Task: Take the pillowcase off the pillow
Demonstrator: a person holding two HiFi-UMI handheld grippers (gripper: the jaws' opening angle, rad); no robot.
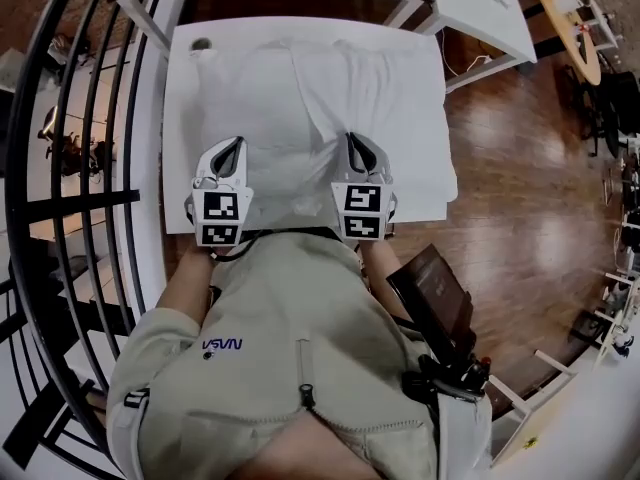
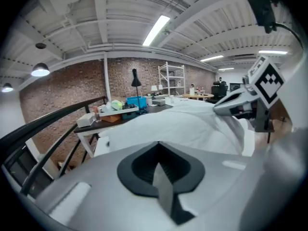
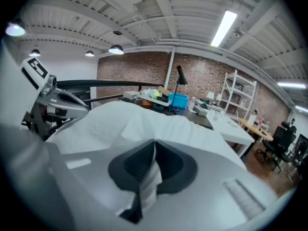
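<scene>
A white pillow in a white pillowcase [image 1: 300, 98] lies on the white table [image 1: 185, 148]. My left gripper [image 1: 232, 148] and right gripper [image 1: 355, 143] are both at the pillowcase's near edge, side by side and about a pillow's half-width apart. In the left gripper view the left gripper [image 2: 160, 170] is shut, with a strip of white pillowcase fabric [image 2: 164, 189] pinched between the pads. The right gripper [image 3: 150, 165] is likewise shut on a fold of the fabric [image 3: 148, 184]. The pillowcase [image 2: 192, 126] bulges ahead of both. Each gripper view shows the other gripper [image 2: 240, 100] [image 3: 55, 100] off to the side.
A black curved railing [image 1: 70, 168] runs along the left. A dark table [image 2: 120, 117] with a blue box [image 2: 136, 101] and clutter stands beyond the pillow's far end. A white desk [image 1: 480, 8] is at the back right; wooden floor [image 1: 520, 188] lies to the right.
</scene>
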